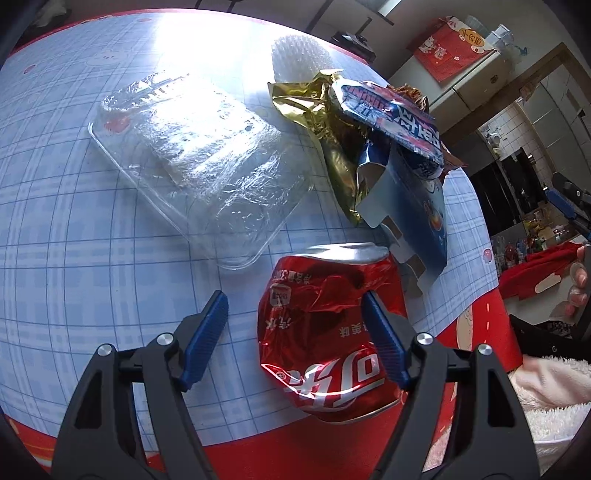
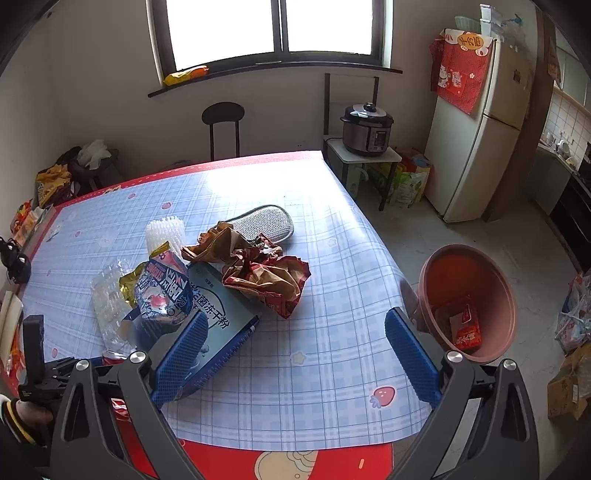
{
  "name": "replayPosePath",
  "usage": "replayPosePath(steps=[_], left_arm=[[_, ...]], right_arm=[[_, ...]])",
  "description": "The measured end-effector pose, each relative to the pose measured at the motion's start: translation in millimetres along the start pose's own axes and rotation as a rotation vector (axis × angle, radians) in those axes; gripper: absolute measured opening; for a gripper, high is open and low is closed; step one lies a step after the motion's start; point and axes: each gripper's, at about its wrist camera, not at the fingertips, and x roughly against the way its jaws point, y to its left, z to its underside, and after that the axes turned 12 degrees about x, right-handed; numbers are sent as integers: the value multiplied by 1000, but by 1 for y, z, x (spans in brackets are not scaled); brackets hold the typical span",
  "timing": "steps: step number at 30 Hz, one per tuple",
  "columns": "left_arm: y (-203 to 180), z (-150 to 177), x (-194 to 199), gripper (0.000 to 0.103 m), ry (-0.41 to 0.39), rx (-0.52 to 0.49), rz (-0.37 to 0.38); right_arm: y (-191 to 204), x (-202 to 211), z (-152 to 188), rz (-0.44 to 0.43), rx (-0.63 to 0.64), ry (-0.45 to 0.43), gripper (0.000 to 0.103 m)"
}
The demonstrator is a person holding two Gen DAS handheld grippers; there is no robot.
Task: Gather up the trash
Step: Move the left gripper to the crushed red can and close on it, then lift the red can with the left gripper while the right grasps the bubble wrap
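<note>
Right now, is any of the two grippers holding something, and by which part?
Nothing is held yet. The left gripper has its jaws open around the crushed red can, one finger at its side. The right gripper is open over the table.

Daylight pours in from the window (image 2: 273, 29) ahead of me, blown out to pure white. It throws strong glare across the tablecloth (image 1: 177, 59) and glints off the crushed can (image 1: 325, 332). Both views stay sharp but bend heavily, with dark corners.
</note>
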Motion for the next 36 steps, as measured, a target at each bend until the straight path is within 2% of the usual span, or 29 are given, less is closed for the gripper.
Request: replayPosePath(steps=[11,15,19,21,24,26,32,36], left_arm=[[-26,-10,-18,73,11,-77,-5],[-39,-9,-28,56,43,-104,15],[-47,-5,-31,50,53,-115,5],[-47,-2,-31,25,50,-102,-2],[-44,1,-19,12,9,-68,-6],[-38,2,-4,9,-29,-48,-7],[-19,0,44,8,-166,38,-18],[4,-1,80,8,-265,126,-33]], right_arm=[[7,-4,7,-11,2,18,95],[7,-5,8,-27,7,17,95],[7,-8,7,-62,9,18,95],[9,-10,7,-76,18,21,95],[16,-12,7,-97,52,18,98],[24,-13,4,-116,88,15,98],[67,-21,-12,-179,279,-3,98],[104,-37,-24,-237,390,19,98]])
